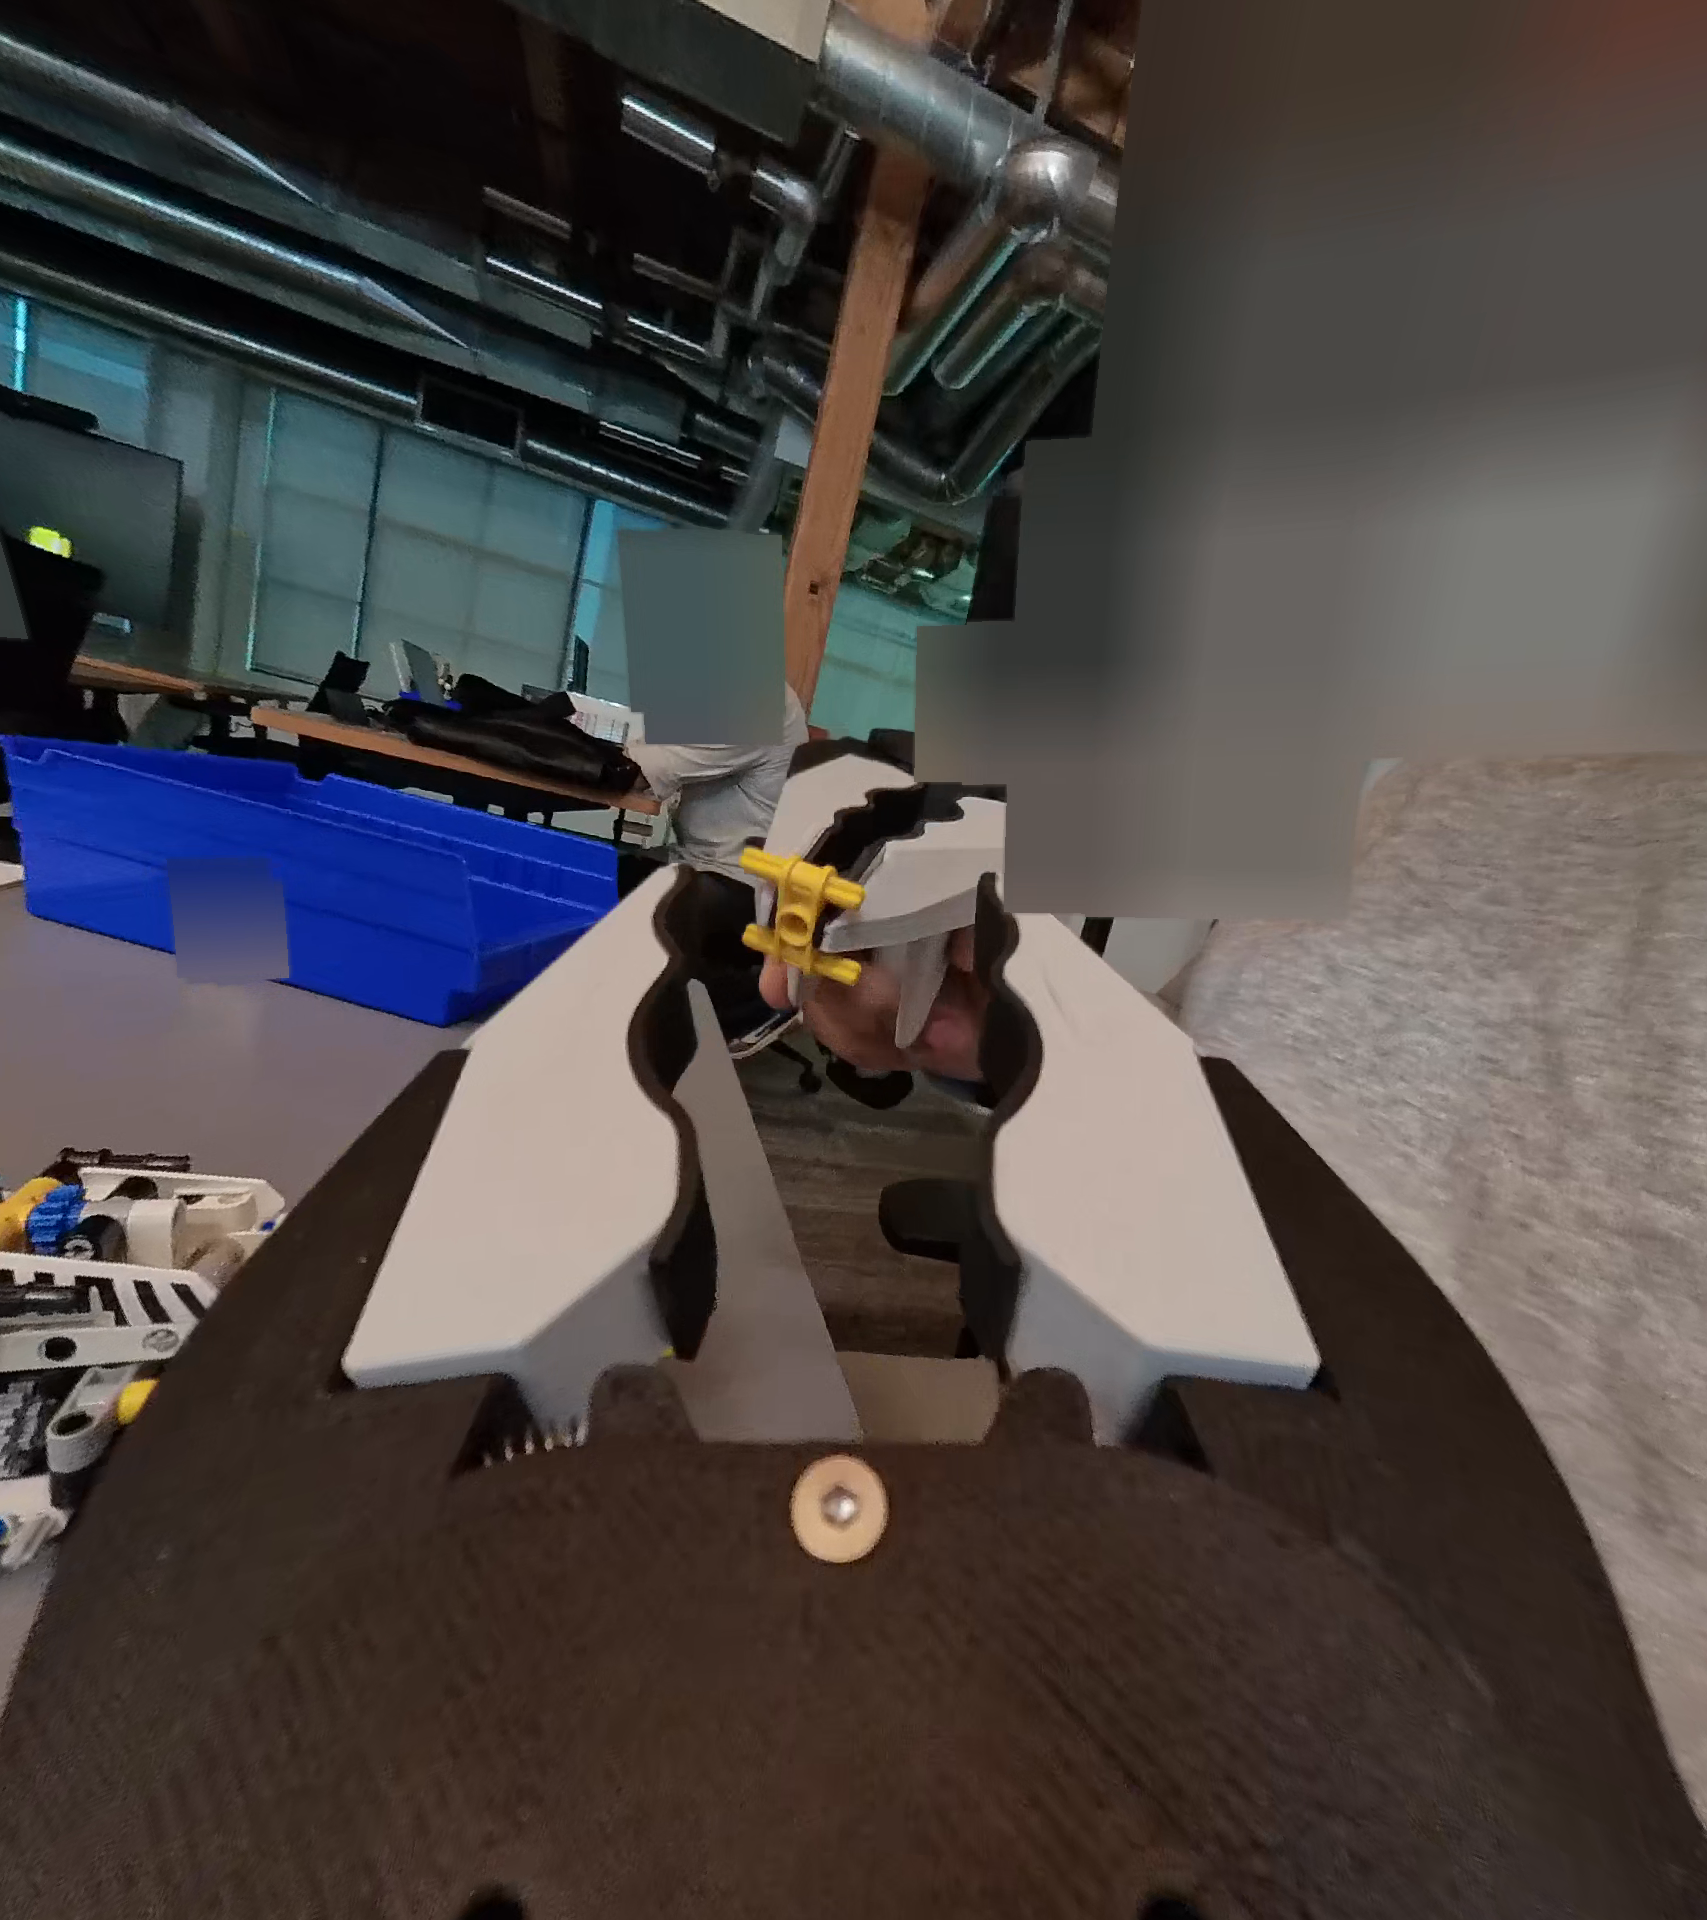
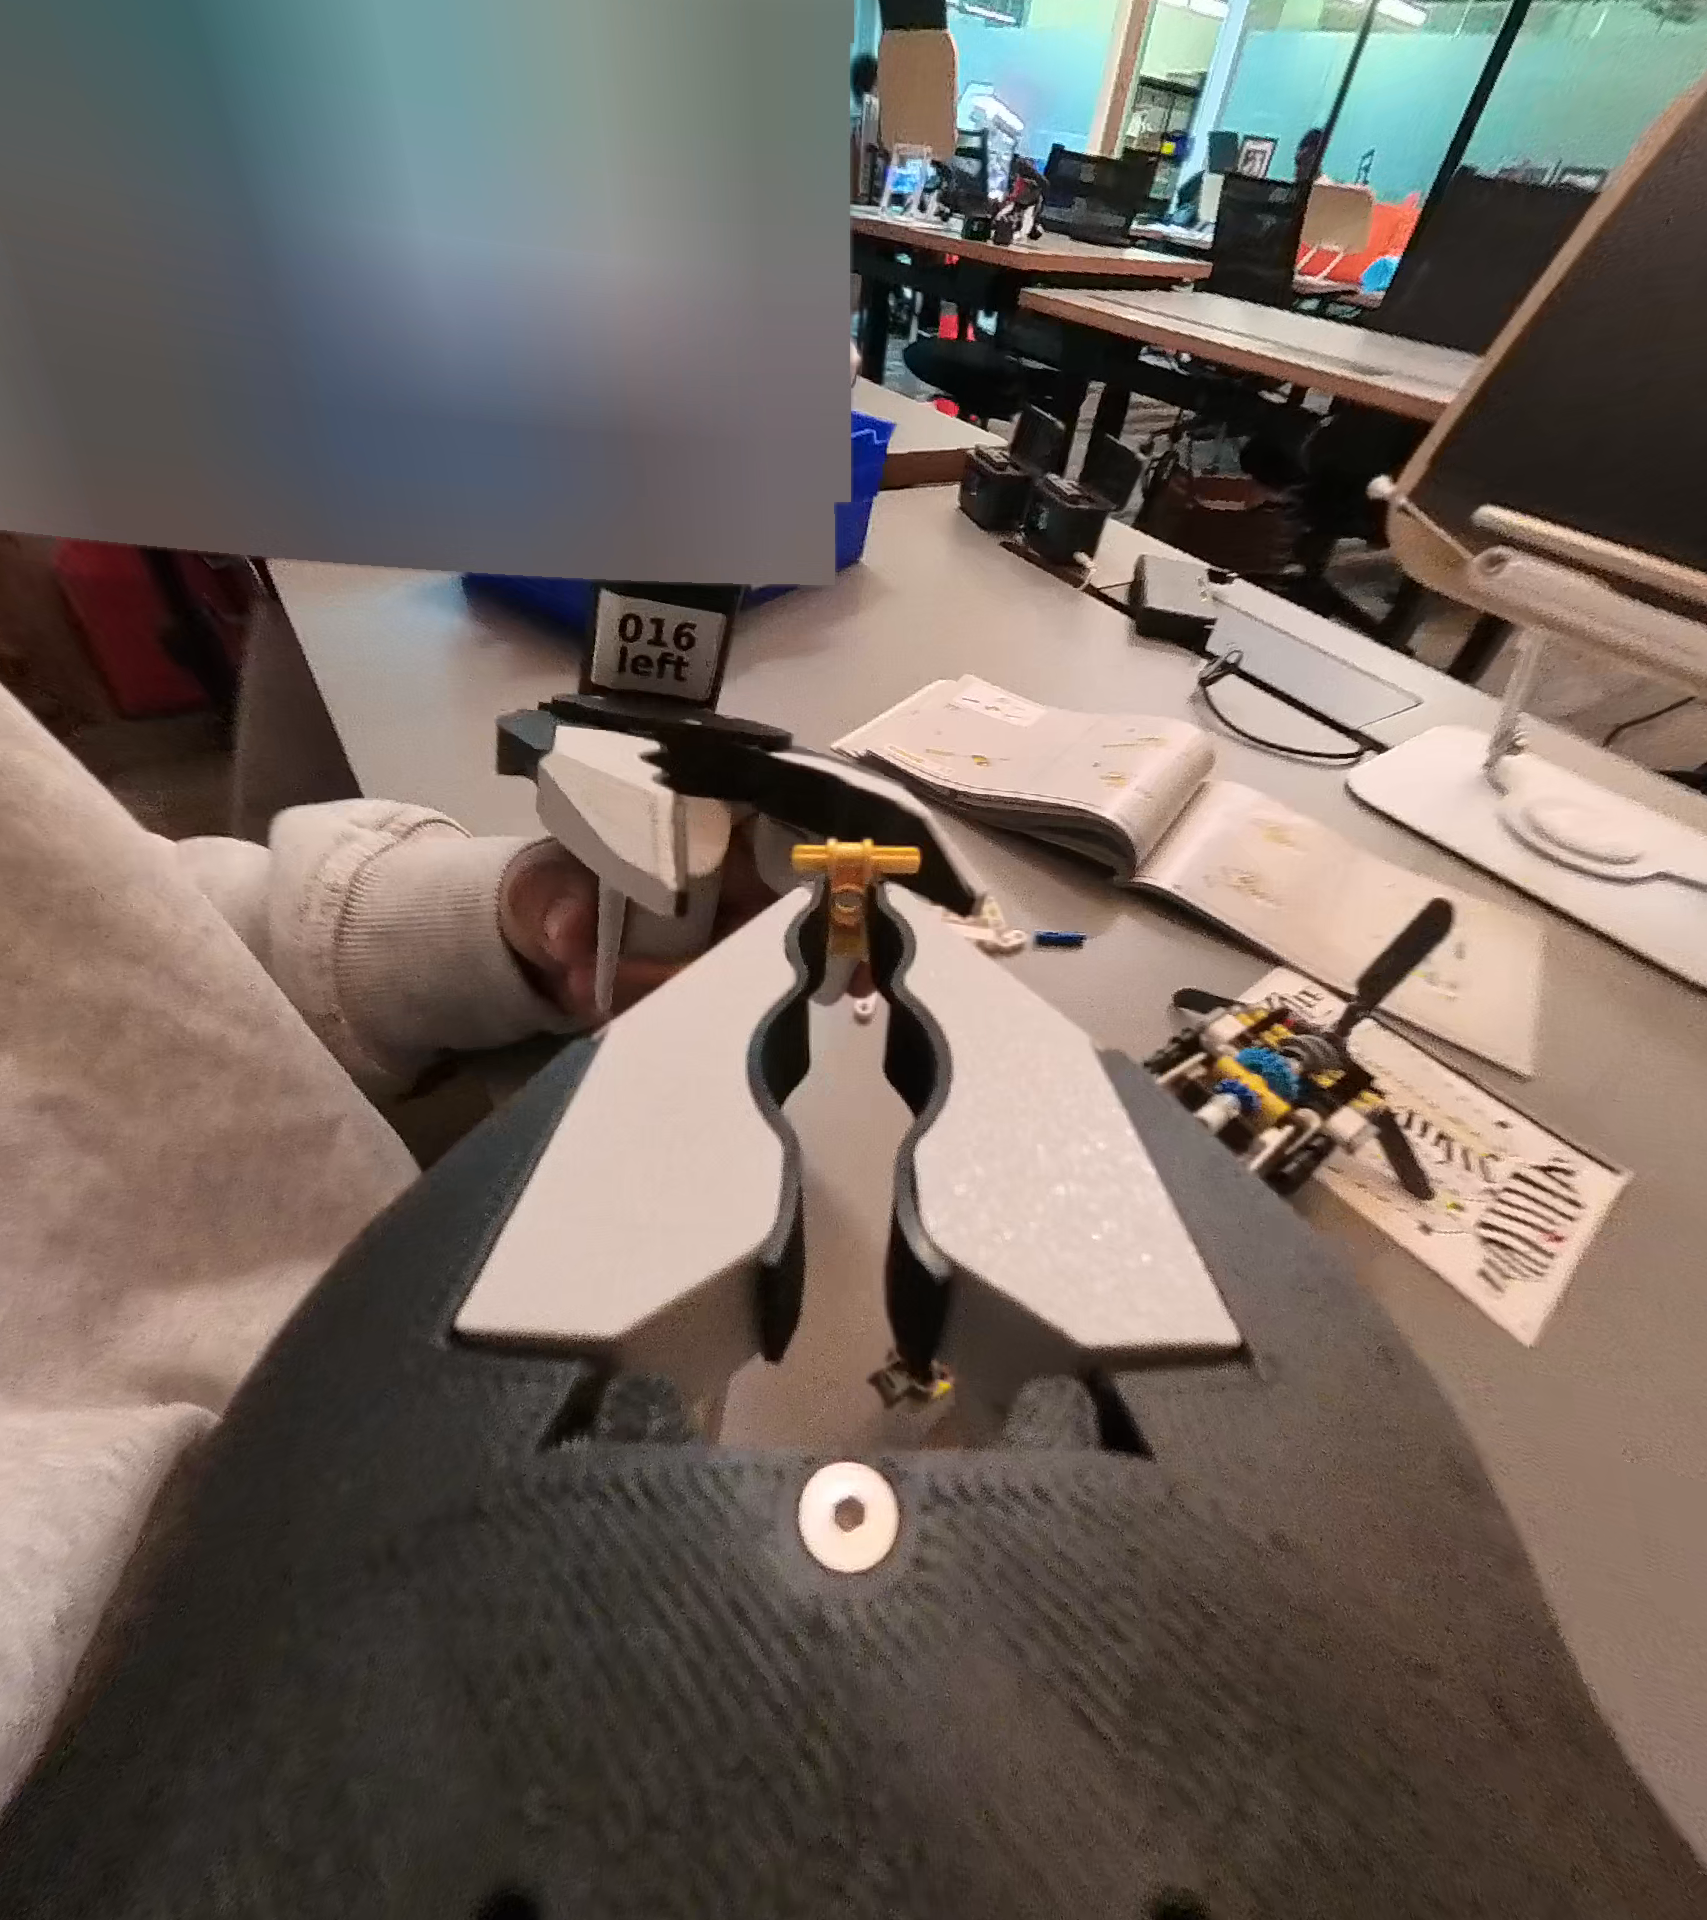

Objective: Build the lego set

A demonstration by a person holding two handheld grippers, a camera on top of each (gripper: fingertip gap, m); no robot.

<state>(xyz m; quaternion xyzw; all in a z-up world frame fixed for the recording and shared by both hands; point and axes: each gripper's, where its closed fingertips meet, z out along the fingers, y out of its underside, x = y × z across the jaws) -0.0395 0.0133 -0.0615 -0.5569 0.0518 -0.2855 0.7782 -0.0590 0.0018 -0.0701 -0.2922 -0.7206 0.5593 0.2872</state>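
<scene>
In the left wrist view, the left gripper [image 1: 833, 935] gapes wide and empty above the grey table [image 1: 153, 1039], facing the right gripper [image 1: 833, 914], which pinches a yellow connector piece [image 1: 800, 912]; the partly built lego model [image 1: 49, 1309] lies lower left. In the right wrist view, the right gripper [image 2: 851, 920] is narrowed onto that yellow connector piece [image 2: 851, 883], held aloft, with the model [image 2: 1275, 1081] on a sticker sheet [image 2: 1451, 1195] beside an open instruction booklet [image 2: 1067, 779].

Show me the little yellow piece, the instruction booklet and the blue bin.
yellow piece [image 2: 846, 902], right wrist view, its middle hub.
instruction booklet [image 2: 1067, 774], right wrist view, open left page.
blue bin [image 1: 329, 873], left wrist view, its side wall.
</scene>
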